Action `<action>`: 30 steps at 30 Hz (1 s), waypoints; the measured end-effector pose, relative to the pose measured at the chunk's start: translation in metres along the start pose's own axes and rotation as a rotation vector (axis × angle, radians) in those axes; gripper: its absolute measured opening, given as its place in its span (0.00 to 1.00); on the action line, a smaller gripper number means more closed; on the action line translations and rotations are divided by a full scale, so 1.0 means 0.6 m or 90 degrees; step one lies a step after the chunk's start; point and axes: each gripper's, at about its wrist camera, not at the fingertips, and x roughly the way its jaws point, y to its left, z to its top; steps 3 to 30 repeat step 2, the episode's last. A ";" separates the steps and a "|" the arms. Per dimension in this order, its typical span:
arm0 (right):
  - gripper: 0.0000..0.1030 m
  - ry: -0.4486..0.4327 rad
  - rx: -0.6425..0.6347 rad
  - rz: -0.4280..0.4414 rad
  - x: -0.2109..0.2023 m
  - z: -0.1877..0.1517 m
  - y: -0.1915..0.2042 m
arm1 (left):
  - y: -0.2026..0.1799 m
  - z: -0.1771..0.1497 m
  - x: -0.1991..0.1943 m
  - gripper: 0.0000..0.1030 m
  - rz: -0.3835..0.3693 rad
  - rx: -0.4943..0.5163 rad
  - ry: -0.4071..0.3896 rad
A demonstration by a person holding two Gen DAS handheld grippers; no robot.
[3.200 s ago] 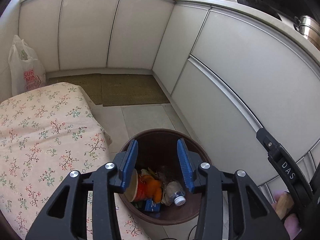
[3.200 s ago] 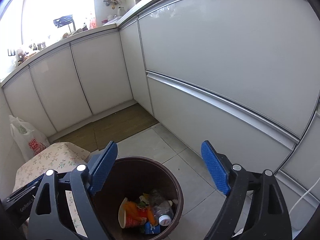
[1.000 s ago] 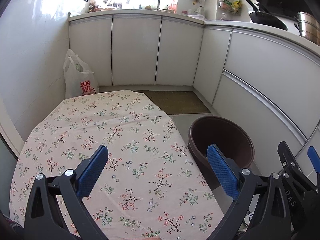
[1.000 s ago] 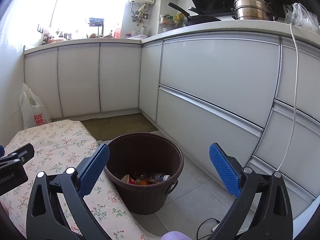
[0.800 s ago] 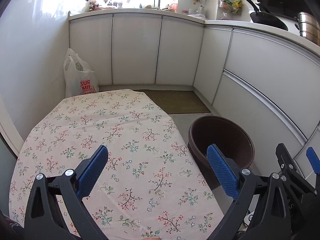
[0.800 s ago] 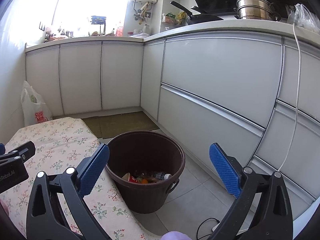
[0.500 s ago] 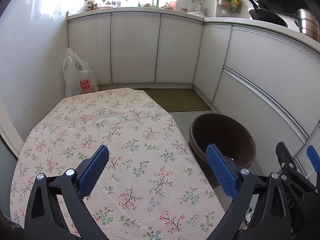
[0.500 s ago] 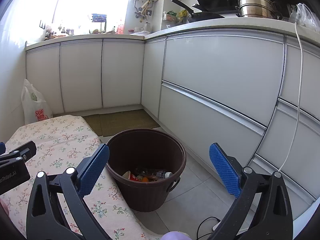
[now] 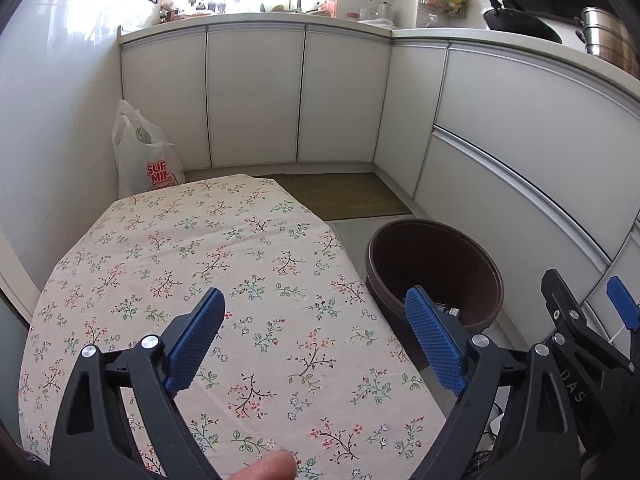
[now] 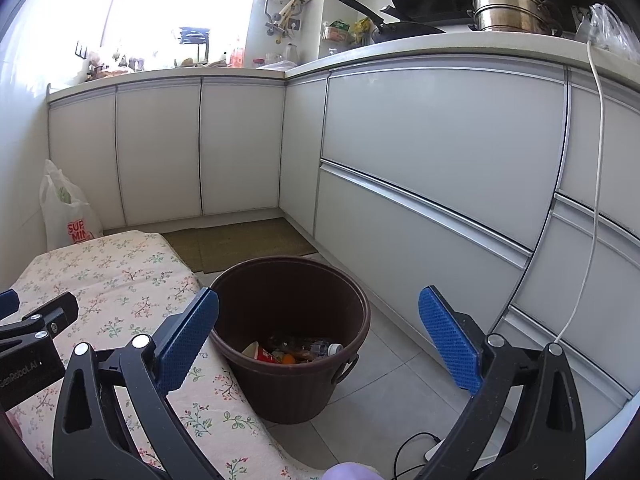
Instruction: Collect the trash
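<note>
left gripper [image 9: 314,338] fingers apart over floral table [image 9: 200,240]; right gripper [image 10: 318,334] fingers apart above trash bucket [image 10: 288,380]

White plastic bag [image 9: 144,156] in corner, floor mat [image 9: 344,196] nr cabinets [image 9: 256,96].

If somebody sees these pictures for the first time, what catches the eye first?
The brown bin on the tiled floor, with a cup and bottle among the trash at its bottom. Beside it stands a table under a flowered cloth, with a white shopping bag behind in the corner.
</note>
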 end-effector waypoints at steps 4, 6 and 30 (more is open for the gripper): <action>0.93 -0.001 0.000 0.000 -0.001 0.000 0.000 | 0.002 0.000 0.000 0.87 0.001 -0.005 0.000; 0.93 -0.001 0.000 0.000 -0.001 0.000 0.000 | 0.002 0.000 0.000 0.87 0.001 -0.005 0.000; 0.93 -0.001 0.000 0.000 -0.001 0.000 0.000 | 0.002 0.000 0.000 0.87 0.001 -0.005 0.000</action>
